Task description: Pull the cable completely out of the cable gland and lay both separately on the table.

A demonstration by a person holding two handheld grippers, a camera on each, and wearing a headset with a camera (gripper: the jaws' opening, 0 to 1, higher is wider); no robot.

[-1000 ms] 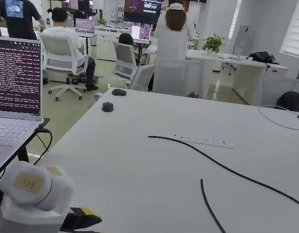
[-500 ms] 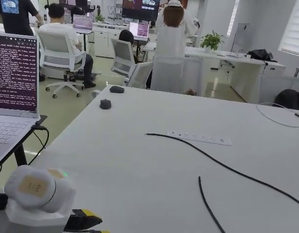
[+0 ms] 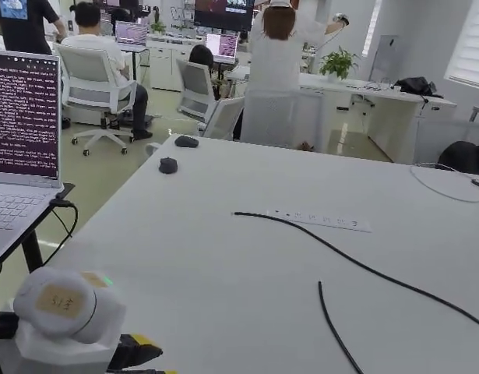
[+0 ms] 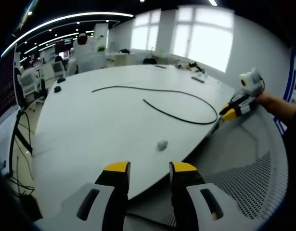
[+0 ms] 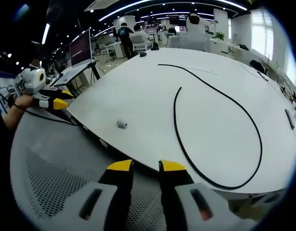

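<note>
A long black cable [image 3: 364, 269] lies loose on the white table [image 3: 223, 296], curving in a wide loop [image 4: 176, 115] [image 5: 225, 96]. The small grey cable gland [image 4: 161, 144] [image 5: 122, 123] sits by itself near the table's front edge, apart from the cable. My left gripper [image 4: 149, 168] [image 3: 142, 351] is held off the table's front left edge, open and holding nothing. My right gripper [image 5: 146, 167] hangs below the front edge, its jaws narrowly open and empty. Each gripper shows in the other's view: the right gripper [image 4: 225, 114] and the left gripper [image 5: 61, 98].
An open laptop [image 3: 21, 132] stands on a stand at the left. Two dark mice [image 3: 168, 165] [image 3: 186, 142] and a white strip [image 3: 321, 220] lie farther back, with a thin white cable [image 3: 442, 187] at the far right. A mesh chair seat [image 5: 56, 183] lies below the grippers. People work at desks behind.
Cable and table items lie as before; the head view shifted slightly. The left gripper barely moved. The standing person in the background has raised both arms.
</note>
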